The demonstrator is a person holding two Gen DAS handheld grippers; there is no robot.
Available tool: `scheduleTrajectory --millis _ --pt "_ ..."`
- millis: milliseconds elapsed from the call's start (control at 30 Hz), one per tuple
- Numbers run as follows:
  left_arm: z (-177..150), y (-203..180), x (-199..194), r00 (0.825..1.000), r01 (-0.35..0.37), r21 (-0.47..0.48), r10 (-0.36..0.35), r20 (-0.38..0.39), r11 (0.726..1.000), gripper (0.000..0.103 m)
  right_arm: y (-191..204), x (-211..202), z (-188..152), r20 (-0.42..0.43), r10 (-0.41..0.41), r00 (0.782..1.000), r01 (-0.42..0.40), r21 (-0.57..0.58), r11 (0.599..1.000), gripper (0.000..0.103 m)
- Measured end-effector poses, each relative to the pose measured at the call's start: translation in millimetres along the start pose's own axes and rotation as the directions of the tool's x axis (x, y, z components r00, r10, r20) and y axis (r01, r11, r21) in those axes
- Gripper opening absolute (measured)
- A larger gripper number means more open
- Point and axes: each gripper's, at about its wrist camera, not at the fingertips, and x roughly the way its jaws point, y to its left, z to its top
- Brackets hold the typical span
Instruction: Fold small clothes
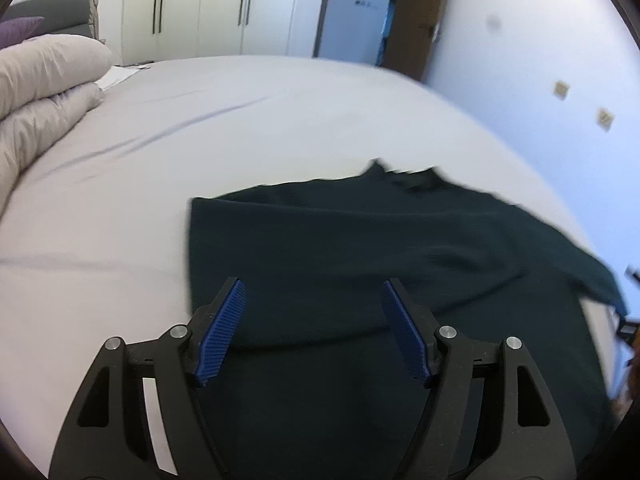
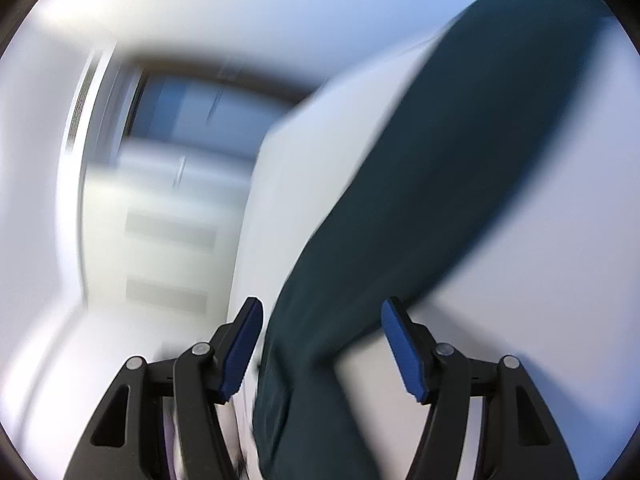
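**Both grippers empty over a half-folded dark top: how I'd do the next fold**

Left gripper [image 1: 314, 312] is hanging above the near part of the dark green top [image 1: 360, 248] with its blue pads [image 1: 224, 332] spread wide and nothing between them. The cloth is just lying underneath on the bed [image 1: 240, 112]. Right gripper [image 2: 322, 344] is the same story: jaws apart and no pinch on anything, though its view is badly smeared, so I can't tell how close it sits to the fabric.

The garment lies on the grey sheet towards the near right part of the bed. Its left edge looks straight and doubled over, like one side is already folded in. The right side still trails a sleeve [image 1: 592, 276] out towards the mattress edge. The collar [image 1: 404, 178] points away from the camera.

My take on doing the next bit well:

- Go for that loose sleeve side first, so it mirrors the tidy left edge.
- Pinch right at the hem or cuff and grab only the layers you mean to move. This fabric looks soft and floppy, so a fat grab will drag the finished fold.
- Lift just enough to clear the cloth, carry it across, and lay it down flat before letting go.
- Watch the sleeve near the bed's edge, since it could slide off.

The duvet [image 1: 44, 92] is well away, so there's plenty of room.
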Motion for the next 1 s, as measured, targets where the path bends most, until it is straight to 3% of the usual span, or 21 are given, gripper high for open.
scheduleTrajectory --millis 100,200,333,567,733,867,1000 --pt "-9.4 -26.9 -7.7 0.999 0.049 -0.022 -0.049 0.006 0.999 0.071 -47.9 -56.3 40.1 0.141 -0.006 0.99 -0.018 0.167 0.986 0.054" --pt "-22.2 -49.5 -9.3 0.995 0.096 -0.042 -0.097 -0.037 0.995 0.071 -66.5 -83.4 63.3 0.211 -0.028 0.977 -0.015 0.2 0.98 0.054" --pt "-41.6 -79.4 -11.5 0.989 0.123 -0.022 -0.125 -0.08 0.992 0.071 -81.1 -89.3 82.4 0.202 -0.016 0.979 -0.036 0.25 0.968 0.054" --pt "-60.4 -114.6 -18.0 0.98 0.159 0.001 -0.158 -0.118 0.987 0.071 -70.9 -67.7 107.3 0.155 -0.054 0.986 0.016 0.239 0.971 0.054" --pt "-64.2 -124.6 -15.6 0.975 0.182 0.004 -0.18 -0.132 0.983 0.071 -73.2 -66.4 122.5 0.143 -0.081 0.986 0.049 0.214 0.976 0.035" --pt "-63.7 -123.7 -8.9 0.966 0.214 -0.034 -0.216 -0.143 0.976 0.071 -64.4 -58.0 122.7 0.128 -0.139 0.982 0.123 0.125 0.985 0.015" --pt "-58.5 -113.1 -0.3 0.957 0.241 -0.103 -0.254 -0.138 0.965 0.071 -51.7 -54.7 118.0 0.156 -0.214 0.964 0.205 0.071 0.976 0.01"
